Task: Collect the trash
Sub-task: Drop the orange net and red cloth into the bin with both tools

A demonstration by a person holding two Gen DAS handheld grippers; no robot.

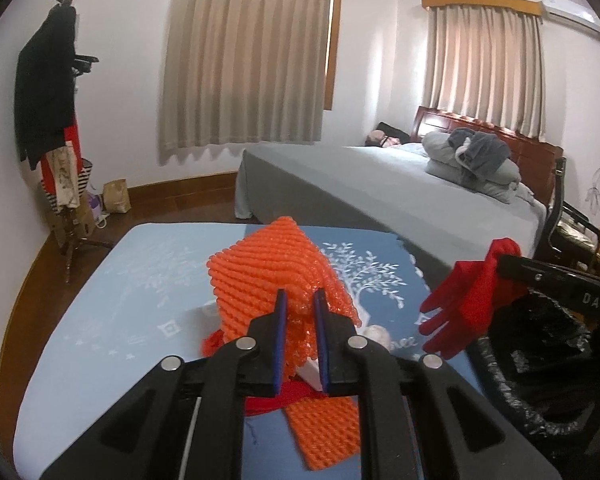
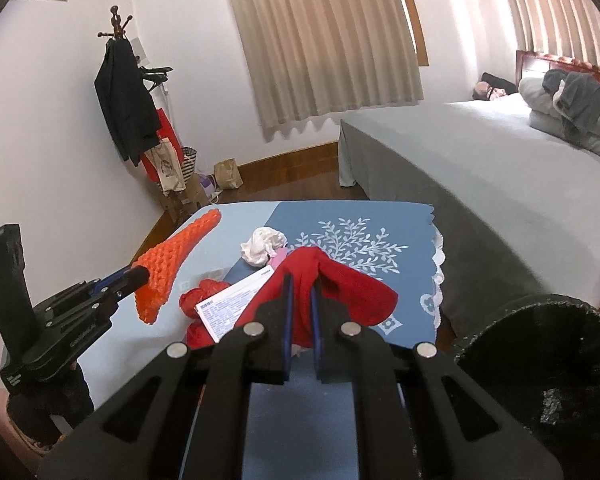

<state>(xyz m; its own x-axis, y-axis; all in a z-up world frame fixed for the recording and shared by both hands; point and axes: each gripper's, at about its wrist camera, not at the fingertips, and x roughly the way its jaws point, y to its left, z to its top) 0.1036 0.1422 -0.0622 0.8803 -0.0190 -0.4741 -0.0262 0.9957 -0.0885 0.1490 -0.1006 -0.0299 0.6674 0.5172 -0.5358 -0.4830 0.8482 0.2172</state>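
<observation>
Meanwhile, both tools grip trash above the counter (image 2: 260,216): left tool (image 1: 300,304) clamped on orange foam net (image 1: 268,276), right tool (image 2: 300,284) pinched shut on red glove (image 2: 352,284). Black-lined bin (image 2: 540,364) sits just off the counter's right edge, nearer the right tool w/ glove; net must cross over. Paper slip (image 2: 236,304), red wad (image 2: 198,300) & white tissue (image 2: 262,246) lie beyond.

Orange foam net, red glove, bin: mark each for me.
Orange foam net (image 2: 168,268): right wrist view, middle of the mesh.
Red glove (image 1: 466,304): left wrist view, palm.
Bin (image 2: 496,334): right wrist view, near rim with black liner.
</observation>
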